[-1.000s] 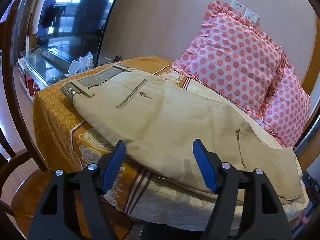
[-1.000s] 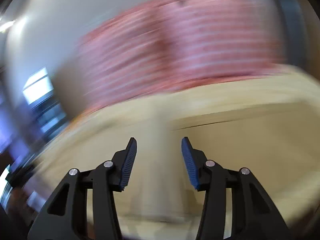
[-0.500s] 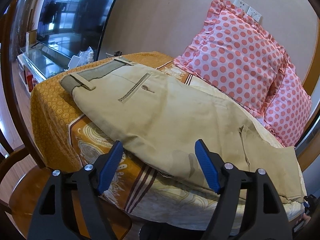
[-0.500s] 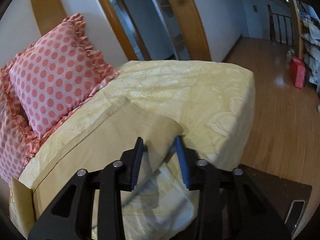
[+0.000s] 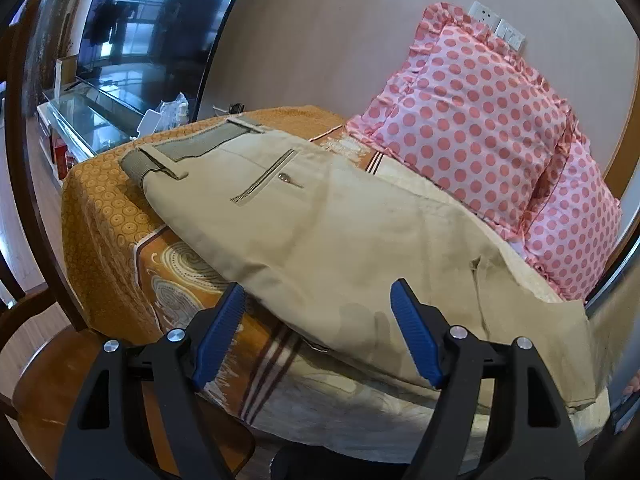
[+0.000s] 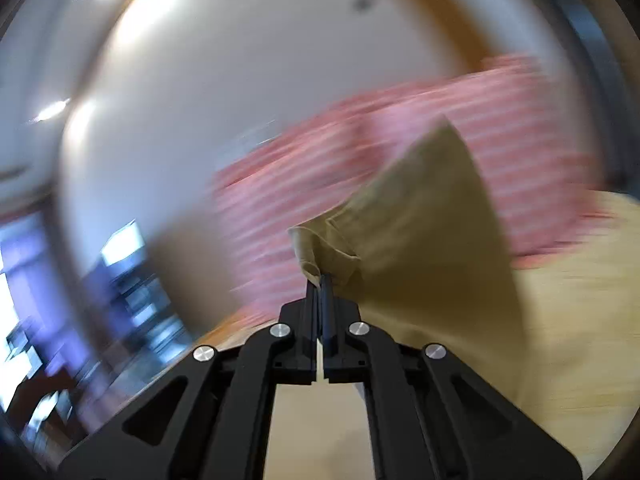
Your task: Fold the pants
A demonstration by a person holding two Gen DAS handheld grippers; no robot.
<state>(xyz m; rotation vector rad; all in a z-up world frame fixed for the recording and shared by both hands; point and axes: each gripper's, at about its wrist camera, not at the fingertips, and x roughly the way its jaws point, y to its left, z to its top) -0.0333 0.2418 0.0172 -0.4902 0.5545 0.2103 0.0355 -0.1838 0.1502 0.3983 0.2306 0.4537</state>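
Khaki pants lie flat along the bed, waistband at the far left, leg ends at the near right. My left gripper is open and empty, hovering just in front of the pants' near edge at mid-leg. My right gripper is shut on the hem of the pants and holds that leg end lifted off the bed; the right wrist view is motion-blurred. In the left wrist view the lifted leg end blurs at the far right.
Two pink polka-dot pillows lean against the wall behind the pants. The bed has an orange patterned cover at its left end. A TV and glass stand sit beyond. A wooden chair stands at the near left.
My right gripper closed on the leg hem and swung it up off the bed. My left gripper stayed open and barely moved.
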